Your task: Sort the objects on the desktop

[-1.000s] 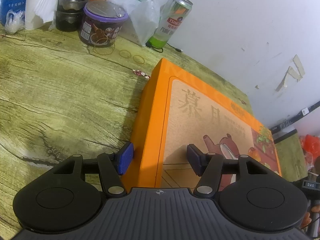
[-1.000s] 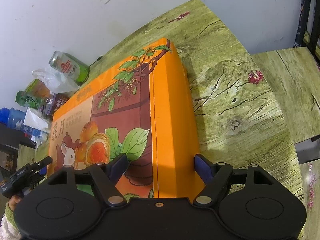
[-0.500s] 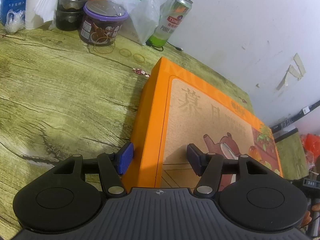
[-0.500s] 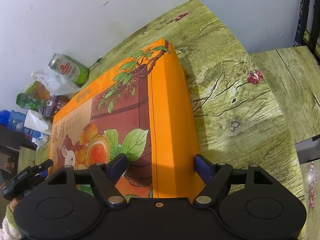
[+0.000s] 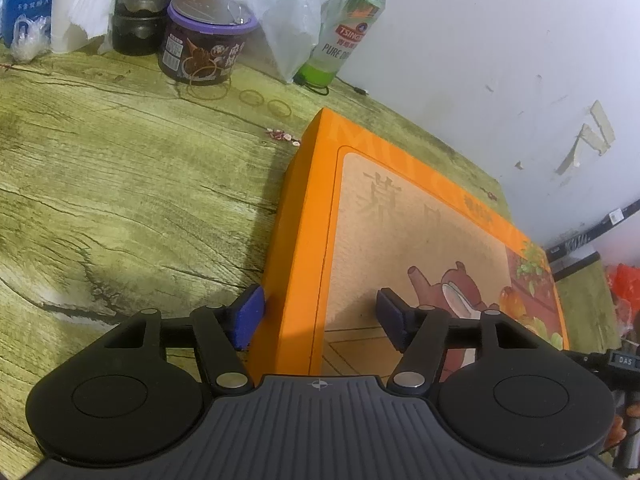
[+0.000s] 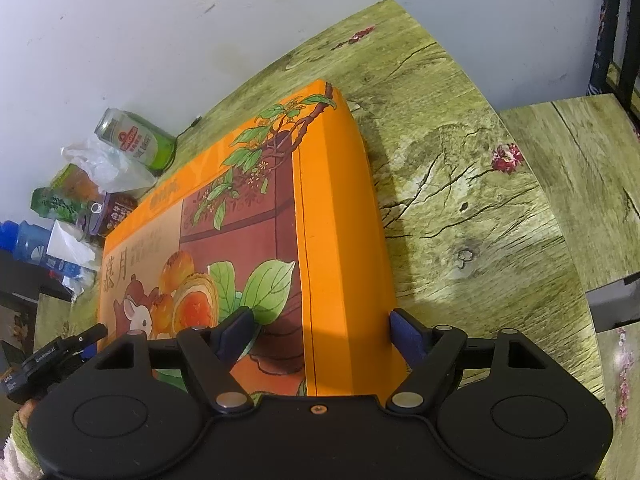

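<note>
**A:** Start from the tools. How do they sit?

**B:** The left gripper straddles the near left corner of the orange gift box. One pad hangs beside the left side wall, the other above the printed lid. Its jaws have just been opening, and neither pad presses the cardboard. The right gripper does the same at the near right corner, spread, with one pad just beside the right wall.

**A:** And the box itself?

**B:** It lies flat on the wood-grain table, its far edge near the wall. A beer can, a purple-lidded tub and plastic bags stand at the far left, well apart from it.

**A:** How would it handle?

**B:** Probably stiff board, broad, smooth enough to slip, maybe weighty if full. I'd take the two side walls, one tool each, and lift evenly.
</note>
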The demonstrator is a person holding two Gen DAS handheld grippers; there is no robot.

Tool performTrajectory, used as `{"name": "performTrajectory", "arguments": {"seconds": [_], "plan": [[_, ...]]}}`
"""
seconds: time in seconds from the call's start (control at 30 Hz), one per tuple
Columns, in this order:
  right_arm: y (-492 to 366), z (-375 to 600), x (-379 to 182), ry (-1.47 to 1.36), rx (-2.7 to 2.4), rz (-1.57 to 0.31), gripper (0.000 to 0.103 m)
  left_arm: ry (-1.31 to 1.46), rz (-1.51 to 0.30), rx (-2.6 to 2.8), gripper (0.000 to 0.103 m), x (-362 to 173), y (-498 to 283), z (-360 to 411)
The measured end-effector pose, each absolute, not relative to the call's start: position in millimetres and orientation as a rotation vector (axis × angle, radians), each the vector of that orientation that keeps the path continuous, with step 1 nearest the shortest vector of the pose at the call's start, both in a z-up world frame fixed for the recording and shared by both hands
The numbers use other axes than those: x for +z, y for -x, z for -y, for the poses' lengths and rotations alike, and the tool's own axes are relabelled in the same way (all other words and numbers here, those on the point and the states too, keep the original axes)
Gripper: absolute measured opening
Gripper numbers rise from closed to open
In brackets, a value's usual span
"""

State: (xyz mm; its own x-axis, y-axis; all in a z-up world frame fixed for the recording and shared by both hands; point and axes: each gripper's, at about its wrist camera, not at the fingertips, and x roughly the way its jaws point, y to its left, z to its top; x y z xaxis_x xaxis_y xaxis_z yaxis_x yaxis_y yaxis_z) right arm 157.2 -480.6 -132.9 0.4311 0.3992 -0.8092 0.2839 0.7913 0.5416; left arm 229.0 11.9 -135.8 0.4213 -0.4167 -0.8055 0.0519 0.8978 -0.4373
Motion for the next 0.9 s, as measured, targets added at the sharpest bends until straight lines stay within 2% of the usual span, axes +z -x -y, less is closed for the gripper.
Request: {"name": "performTrajectory", "arguments": {"seconds": [0.33, 0.77, 0.9], "plan": [[-158, 483, -125, -0.698, 0.031, -1.137, 0.073, 0.393, -1.128, -0.297, 0.072, -139, -233, -15], [-189, 465, -84, -0.522, -0.117, -1.063, 0.072, 0.443, -1.027, -0.302, 0.071, -121, -254, -28], [-205, 447, -76, -0.423, -0.171, -1.050, 0.067, 0.408, -1.014, -0.348, 0.066, -125, -267, -18]]}}
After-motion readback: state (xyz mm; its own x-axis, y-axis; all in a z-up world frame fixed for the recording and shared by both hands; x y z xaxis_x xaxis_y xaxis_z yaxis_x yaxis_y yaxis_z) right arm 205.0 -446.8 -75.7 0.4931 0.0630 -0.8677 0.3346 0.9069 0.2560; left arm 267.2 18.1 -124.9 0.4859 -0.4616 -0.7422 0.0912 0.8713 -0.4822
